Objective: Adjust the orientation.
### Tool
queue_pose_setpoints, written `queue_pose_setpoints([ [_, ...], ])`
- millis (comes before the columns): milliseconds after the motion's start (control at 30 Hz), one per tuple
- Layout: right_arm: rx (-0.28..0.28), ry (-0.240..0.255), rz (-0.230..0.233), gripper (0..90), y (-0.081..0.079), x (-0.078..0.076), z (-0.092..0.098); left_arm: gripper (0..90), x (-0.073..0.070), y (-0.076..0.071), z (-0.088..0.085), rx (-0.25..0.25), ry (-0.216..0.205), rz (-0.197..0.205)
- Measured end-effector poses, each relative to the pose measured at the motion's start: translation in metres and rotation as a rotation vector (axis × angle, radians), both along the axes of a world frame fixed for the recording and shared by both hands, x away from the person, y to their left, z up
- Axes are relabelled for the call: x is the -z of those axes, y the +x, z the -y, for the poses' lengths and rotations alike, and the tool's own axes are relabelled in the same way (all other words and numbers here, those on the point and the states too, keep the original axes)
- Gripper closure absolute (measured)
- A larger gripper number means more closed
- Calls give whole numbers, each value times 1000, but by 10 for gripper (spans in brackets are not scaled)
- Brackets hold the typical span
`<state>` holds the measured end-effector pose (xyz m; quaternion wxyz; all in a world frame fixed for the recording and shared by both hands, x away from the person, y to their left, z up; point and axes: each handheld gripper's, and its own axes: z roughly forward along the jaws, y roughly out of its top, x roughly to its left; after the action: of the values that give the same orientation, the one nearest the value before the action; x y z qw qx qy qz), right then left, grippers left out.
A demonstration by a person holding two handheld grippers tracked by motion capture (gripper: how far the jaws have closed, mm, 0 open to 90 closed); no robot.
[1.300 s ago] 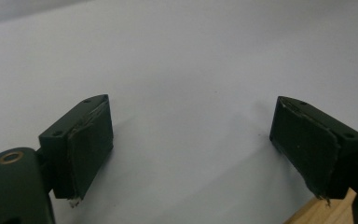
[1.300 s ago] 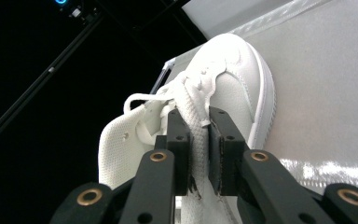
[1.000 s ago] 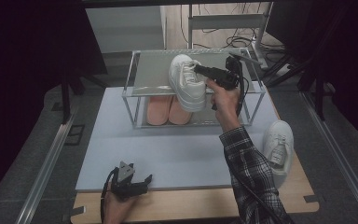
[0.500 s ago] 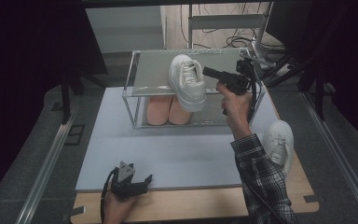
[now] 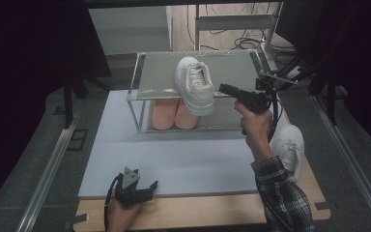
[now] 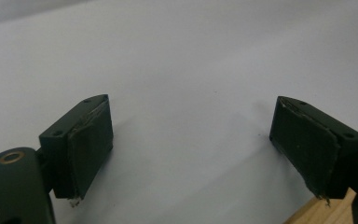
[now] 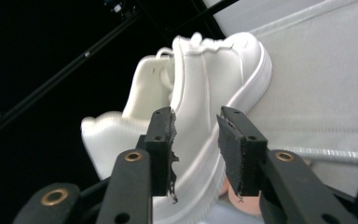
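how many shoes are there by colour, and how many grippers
white sneakers: 2, one on top of the rack, one on the table at the right edge
peach-coloured shoes: 2, a pair side by side on the lower level of the rack
grippers: 2, left gripper and right gripper
total: 6

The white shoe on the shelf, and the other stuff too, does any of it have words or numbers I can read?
No readable words, numbers or signs anywhere.
White shoe on the shelf: plain white, no lettering seen, even close up in the right gripper view.
Second white shoe on the table's right edge: a small mark, too blurred to read.
Grippers, left and right: plain black, no labels.
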<state>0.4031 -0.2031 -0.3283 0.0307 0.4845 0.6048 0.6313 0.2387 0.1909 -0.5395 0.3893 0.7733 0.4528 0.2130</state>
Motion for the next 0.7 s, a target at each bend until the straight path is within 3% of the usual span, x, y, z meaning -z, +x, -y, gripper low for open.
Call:
queue_pose_setpoints([
  [333,-74,-7,17,890,-26,20,4,132,0,0,0,-1,1,-1],
  [700,-152,-59,9,900,-44,44,-15,133,0,0,0,-1,1,-1],
])
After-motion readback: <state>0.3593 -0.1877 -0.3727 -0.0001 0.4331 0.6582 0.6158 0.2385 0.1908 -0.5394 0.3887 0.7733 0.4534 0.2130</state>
